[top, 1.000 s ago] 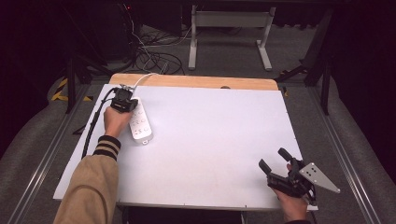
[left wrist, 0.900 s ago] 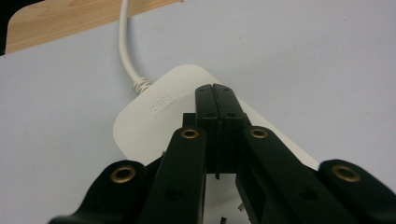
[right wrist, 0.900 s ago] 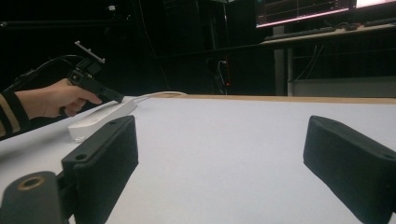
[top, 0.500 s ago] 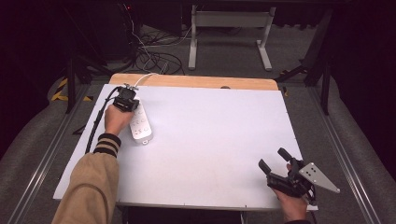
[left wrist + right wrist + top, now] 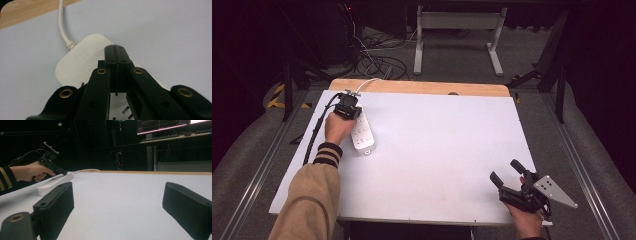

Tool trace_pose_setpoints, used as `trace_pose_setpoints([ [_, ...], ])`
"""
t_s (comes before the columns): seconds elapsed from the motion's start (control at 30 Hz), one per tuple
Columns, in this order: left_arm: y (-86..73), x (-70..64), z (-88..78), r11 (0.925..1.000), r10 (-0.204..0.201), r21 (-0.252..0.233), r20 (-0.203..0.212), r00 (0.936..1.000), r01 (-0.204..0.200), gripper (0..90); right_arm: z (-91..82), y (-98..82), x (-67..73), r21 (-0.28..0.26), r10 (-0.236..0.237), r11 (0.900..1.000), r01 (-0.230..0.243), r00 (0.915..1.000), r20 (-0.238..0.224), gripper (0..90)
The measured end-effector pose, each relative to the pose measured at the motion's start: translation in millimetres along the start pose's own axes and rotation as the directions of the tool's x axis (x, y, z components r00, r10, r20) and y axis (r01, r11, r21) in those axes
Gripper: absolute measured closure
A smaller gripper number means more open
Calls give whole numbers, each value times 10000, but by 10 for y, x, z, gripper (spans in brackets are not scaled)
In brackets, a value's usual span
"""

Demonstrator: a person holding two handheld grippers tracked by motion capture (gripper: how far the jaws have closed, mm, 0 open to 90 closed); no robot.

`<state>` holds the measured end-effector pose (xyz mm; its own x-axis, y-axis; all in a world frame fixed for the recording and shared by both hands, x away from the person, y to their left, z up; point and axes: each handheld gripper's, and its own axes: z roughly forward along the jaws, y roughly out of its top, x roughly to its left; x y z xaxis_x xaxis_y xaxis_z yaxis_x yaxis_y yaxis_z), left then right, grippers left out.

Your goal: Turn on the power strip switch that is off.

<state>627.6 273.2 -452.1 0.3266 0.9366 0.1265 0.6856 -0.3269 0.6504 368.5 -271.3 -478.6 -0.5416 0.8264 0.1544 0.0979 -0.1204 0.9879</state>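
High view: left gripper [image 5: 353, 116], jaws clenched empty, presses the power strip [image 5: 362, 132], whose length runs twelve to six; right gripper [image 5: 507, 172] released, at four o'clock.

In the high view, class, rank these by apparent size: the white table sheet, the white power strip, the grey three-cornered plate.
1. White table sheet, by far the largest.
2. White power strip.
3. Grey three-cornered plate, though the strip is partly covered by the left gripper, so these two are close.
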Motion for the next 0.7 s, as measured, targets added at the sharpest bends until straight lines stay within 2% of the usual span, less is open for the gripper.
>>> trace_pose_setpoints([
  [0.17, -6, 6, -2, 10000, 35, -68, 26, 10000, -35, 900, 2, -1, -3, 19, -25, 10000, 25, 10000, 16, 107],
  [0.27, -18, 32, -7, 9999, -120, -102, 200, 9997, 122, 900, 6, 1, 1, 15, 13, 10000, -13, 10000, -1, 108],
  [0.43, -52, 41, -13, 9993, -223, -291, 217, 9995, 229, 900, 8, 15, 3, -67, 21, 10000, -21, 10000, -22, 108],
  [0.5, -55, 38, -10, 9993, -38, -385, 110, 9999, 42, 900, 12, 20, 13, -102, 48, 9999, -49, 10000, -83, 108],
  [0.6, -76, 56, -4, 9966, -427, -690, 253, 9988, 444, 900, 21, 15, 15, -52, -7, 10000, 6, 10000, -58, 107],
  [0.63, -80, 50, 1, 9957, -529, -756, 210, 9984, 543, 900, 24, 17, 14, -65, 7, 10000, -7, 10000, -61, 107],
  [0.7, -69, 19, 3, 9967, -389, -710, -12, 9992, 387, 900, 33, 21, 13, -96, -4, 10000, 4, 10000, -67, 108],
])
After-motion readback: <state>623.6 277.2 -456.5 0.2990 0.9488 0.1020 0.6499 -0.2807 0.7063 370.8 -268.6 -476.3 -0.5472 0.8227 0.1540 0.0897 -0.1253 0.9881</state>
